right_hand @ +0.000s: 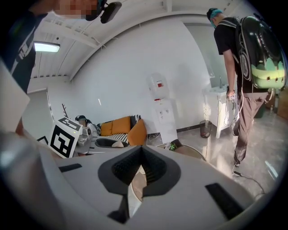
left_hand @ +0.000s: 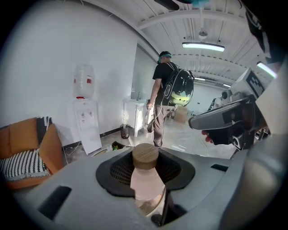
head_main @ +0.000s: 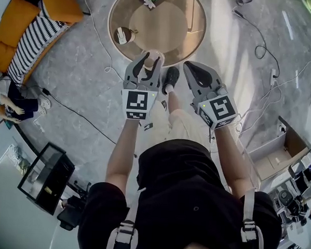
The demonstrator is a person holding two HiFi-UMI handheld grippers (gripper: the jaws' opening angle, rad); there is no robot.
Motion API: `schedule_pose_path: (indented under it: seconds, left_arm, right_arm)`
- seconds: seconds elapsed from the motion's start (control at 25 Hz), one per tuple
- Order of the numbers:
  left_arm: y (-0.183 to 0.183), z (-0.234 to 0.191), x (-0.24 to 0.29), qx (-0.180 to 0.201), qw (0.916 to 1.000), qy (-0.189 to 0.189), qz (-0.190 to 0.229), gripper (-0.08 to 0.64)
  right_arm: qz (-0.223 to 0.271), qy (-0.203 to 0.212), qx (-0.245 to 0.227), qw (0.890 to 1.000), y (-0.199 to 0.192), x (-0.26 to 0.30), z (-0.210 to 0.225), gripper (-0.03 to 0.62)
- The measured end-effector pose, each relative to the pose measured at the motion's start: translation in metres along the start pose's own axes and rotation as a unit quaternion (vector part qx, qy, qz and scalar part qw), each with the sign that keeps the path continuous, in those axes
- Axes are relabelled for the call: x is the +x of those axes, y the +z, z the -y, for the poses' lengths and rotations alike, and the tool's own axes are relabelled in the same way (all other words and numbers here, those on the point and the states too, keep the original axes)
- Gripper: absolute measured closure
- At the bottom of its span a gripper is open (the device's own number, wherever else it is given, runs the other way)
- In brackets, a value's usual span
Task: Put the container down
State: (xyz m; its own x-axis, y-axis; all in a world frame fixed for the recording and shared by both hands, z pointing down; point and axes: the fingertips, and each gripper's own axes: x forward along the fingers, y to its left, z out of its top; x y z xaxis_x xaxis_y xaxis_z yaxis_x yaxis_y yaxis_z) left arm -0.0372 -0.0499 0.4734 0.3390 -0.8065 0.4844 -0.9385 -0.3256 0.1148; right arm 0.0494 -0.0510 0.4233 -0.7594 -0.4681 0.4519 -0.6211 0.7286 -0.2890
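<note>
When looked at from the head view, shows the left gripper (head_main: 151, 61) clamped on a clear container (head_main: 154, 54), in line with the near rim of a round wooden table (head_main: 189, 32). Cannot tell from here whether container and table touch. Shows the right gripper (head_main: 191, 67) just beside it, jaws pressed together and holding nothing. Carries black-and-white square markers on both cubes.

Turning to the left gripper view, finds the left gripper (left_hand: 146, 173) with its dark pads closed against both sides of the container (left_hand: 145, 186), upright, pinkish-clear, capped by a round wooden lid (left_hand: 145, 156). Catches the right gripper (left_hand: 198, 121) at the right, apart from the container. Puts a water dispenser (left_hand: 86, 123) against the far wall, with a red label too small to read, and a person with a backpack (left_hand: 163, 105) farther back.

Moving to the right gripper view, shows the right gripper (right_hand: 140, 173) with pads meeting, only a thin slit low down, nothing between. Shows the left gripper's marker cube (right_hand: 65, 137) to the left and the table (right_hand: 193, 152) beyond.
</note>
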Motion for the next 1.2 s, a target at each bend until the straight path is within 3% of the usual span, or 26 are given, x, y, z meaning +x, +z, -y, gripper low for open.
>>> schedule_pose_path:
  seconds: [0.84, 1.2]
  left_arm:
    - [-0.083, -0.025, 0.097, 0.023, 0.9994, -0.026, -0.007, 0.422]
    - [-0.102, -0.038, 0.134, 0.044, 0.9973, -0.056, -0.014, 0.422]
  right_arm:
    - [-0.04, -0.035, 0.034, 0.998, -0.057, 0.047, 0.023, 0.588]
    - [0.003, -0.049, 0.07, 0.996, -0.058, 0.079, 0.032, 0.588]
